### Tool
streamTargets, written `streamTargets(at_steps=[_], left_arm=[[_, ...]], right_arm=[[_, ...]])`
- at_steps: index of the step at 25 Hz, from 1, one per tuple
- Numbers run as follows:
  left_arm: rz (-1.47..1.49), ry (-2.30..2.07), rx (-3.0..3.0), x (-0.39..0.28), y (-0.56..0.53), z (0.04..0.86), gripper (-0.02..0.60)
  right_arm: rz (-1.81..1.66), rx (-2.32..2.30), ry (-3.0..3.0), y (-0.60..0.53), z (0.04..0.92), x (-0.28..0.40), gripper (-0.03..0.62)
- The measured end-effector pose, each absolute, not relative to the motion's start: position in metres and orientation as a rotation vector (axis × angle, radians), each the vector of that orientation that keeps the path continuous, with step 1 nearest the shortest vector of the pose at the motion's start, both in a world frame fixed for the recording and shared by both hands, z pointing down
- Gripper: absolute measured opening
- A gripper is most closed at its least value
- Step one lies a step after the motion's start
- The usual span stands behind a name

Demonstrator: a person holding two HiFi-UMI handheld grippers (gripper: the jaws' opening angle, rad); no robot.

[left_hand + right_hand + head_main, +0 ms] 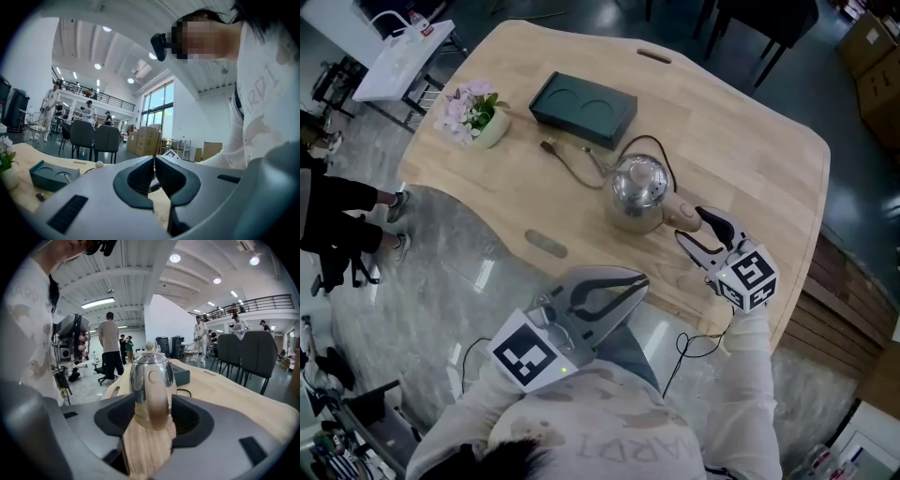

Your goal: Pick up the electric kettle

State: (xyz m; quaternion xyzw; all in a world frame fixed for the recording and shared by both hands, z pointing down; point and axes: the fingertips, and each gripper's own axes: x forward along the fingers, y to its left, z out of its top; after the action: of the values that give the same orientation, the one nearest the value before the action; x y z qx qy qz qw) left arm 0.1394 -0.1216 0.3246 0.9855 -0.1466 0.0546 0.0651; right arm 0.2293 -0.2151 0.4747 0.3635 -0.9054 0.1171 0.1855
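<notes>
Now the electric kettle [637, 187] stands upright on the wooden table [741, 141], its tan handle [682, 214] turned toward the person. The right gripper [692, 225] is level with that handle, its jaws spread to either side of it. From the right gripper view the handle sits in the gap and the pads do not look clamped on it. The left gripper [633, 279] hangs off the table's near edge, on the kettle's near-left side, its jaws pressed together on nothing. Beyond the kettle lies a dark green box [583, 110], with a cord [572, 164] between them. A flower pot [473, 114] stands farther left of the kettle.
</notes>
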Motion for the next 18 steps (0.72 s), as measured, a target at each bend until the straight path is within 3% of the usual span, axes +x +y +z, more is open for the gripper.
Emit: streamTargets(at_steps=[18], left_arm=[[0.227, -0.52, 2.961, 0.148, -0.141, 0.336, 0.014]], right_arm=[[0.4, 0.415, -2.648, -0.216, 0.483, 0.208, 0.225]])
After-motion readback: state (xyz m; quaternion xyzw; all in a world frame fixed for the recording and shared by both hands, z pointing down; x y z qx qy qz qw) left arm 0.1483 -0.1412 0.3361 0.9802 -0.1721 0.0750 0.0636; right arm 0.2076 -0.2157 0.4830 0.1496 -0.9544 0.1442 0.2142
